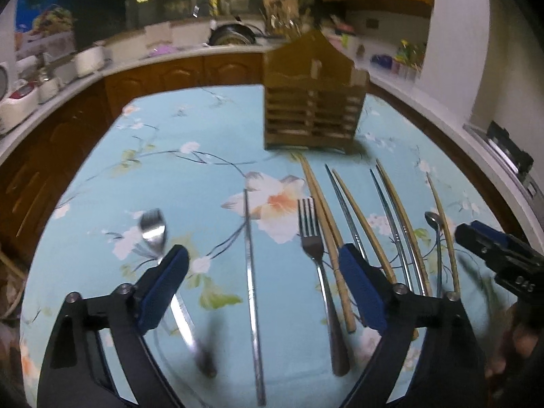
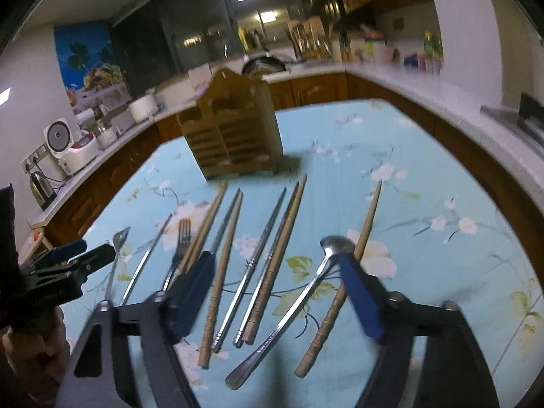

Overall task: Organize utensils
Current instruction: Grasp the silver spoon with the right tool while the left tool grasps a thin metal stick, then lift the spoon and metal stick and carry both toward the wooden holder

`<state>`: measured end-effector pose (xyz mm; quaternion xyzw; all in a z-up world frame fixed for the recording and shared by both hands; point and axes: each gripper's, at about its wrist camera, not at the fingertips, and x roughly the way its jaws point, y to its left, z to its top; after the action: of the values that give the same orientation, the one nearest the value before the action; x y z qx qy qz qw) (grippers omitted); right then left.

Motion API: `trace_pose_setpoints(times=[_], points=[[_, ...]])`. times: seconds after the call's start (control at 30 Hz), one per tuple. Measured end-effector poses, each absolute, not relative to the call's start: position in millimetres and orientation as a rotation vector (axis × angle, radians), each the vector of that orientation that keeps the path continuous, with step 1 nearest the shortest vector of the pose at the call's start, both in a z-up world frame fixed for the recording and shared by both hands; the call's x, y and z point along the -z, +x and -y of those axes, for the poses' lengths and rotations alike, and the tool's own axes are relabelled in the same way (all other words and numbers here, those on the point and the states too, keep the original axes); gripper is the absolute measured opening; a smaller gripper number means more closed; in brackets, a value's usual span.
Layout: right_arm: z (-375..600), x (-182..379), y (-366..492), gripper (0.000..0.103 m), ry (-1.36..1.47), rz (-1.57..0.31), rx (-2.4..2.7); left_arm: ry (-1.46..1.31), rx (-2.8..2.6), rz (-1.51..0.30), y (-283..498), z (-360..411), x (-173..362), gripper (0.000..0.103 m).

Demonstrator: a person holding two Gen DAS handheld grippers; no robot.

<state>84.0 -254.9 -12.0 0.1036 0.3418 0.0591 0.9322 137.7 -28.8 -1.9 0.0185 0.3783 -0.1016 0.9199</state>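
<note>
Blue-padded left gripper (image 1: 261, 272) and right gripper (image 2: 275, 272) are both hovering jaws apart, gripping nothing. Just beyond, flat on the floral tablecloth (image 1: 190, 176), are lying a steel fork (image 1: 314, 255), spoon (image 2: 306, 289), thin metal chopsticks (image 2: 258, 258) and ribbed bamboo chopsticks (image 2: 282, 244). Farther back, slatted wooden holder (image 1: 314, 108) is standing apparently unfilled; sorting looks barely started.

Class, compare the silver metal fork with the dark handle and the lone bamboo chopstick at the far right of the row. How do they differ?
The silver metal fork with the dark handle is shiny steel ending in tines; the lone bamboo chopstick is matt tan wood tapering to a plain tip. The fork lies towards the left of the row, the chopstick at its right end, beside a silver spoon. Both lie flat on the floral blue tablecloth, pointing towards the wooden slatted holder.
</note>
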Motion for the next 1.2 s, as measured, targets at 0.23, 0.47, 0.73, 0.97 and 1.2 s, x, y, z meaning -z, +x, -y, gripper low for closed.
trace_pose_setpoints(times=[0.23, 0.47, 0.73, 0.97, 1.2], points=[[267.6, 34.9, 106.1, 0.044, 0.265, -0.804, -0.114, 0.067, 0.295, -0.867, 174.1, 49.9, 16.2, 0.07], [285.2, 52.3, 125.2, 0.034, 0.314, -0.886, -0.09, 0.094, 0.351, -0.934, 201.0, 63.6, 30.3, 0.06], [283.4, 52.4, 144.1, 0.033, 0.279, -0.905, -0.087, 0.067, 0.427, -0.984, 221.5, 69.5, 45.4, 0.03], [281.1, 53.4, 151.5, 0.006, 0.277, -0.908, -0.115, 0.068, 0.455, -0.956, 216.0, 68.4, 39.5, 0.008], [277.4, 41.4, 137.6, 0.003, 0.287, -0.86, -0.15, 0.043, 0.459, -0.914, 203.7, 58.0, 22.9, 0.002]])
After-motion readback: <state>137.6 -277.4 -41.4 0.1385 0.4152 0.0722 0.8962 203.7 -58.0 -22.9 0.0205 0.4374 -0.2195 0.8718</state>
